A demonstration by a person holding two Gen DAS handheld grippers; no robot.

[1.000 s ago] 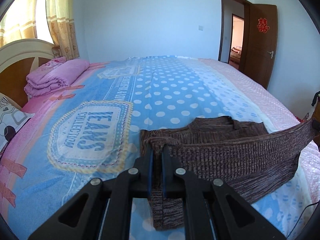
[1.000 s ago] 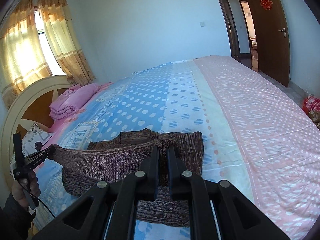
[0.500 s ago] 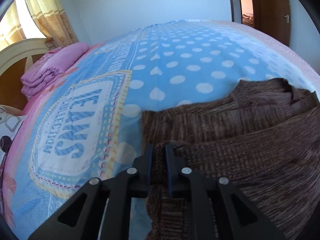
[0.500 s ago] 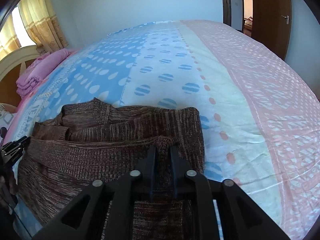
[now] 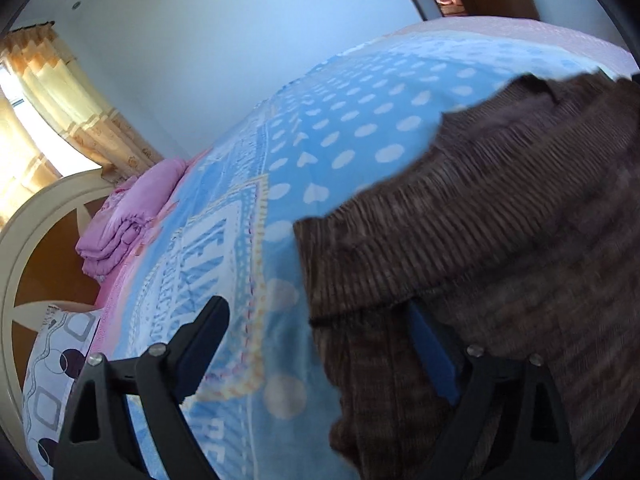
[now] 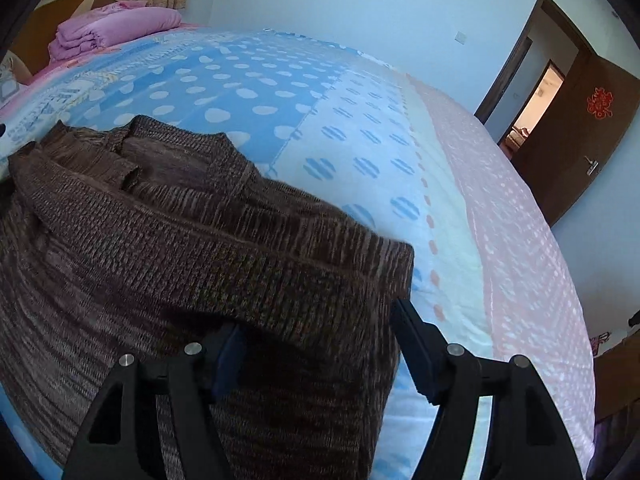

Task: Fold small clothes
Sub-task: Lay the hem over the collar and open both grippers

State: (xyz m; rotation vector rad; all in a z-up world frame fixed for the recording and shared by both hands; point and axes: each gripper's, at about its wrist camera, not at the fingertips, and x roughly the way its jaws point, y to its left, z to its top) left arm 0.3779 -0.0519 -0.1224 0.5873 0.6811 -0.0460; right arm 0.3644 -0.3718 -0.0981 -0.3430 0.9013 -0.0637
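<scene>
Both jaws have just been opening. The left hand-held gripper [image 5: 320, 332] and right hand-held gripper [image 6: 320, 332] stand wide apart, the brown sweater [image 6: 200, 248] lying loose between them on the bed [image 6: 360, 128].

We note a red paper character sign [image 6: 599, 103] on the brown door [image 6: 580, 152]. Large blue lettering [image 5: 200, 280] on the bedspread [image 5: 360, 128] is blurred; we cannot read it.

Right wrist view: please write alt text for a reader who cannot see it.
A brown knitted garment lies folded over on a bed under a blue polka-dot and pink bedspread, with the right claw open over its near folded edge, jaws just spread and not pinching it. Folded pink bedding sits by the headboard; a dark wooden door stands open.
</scene>
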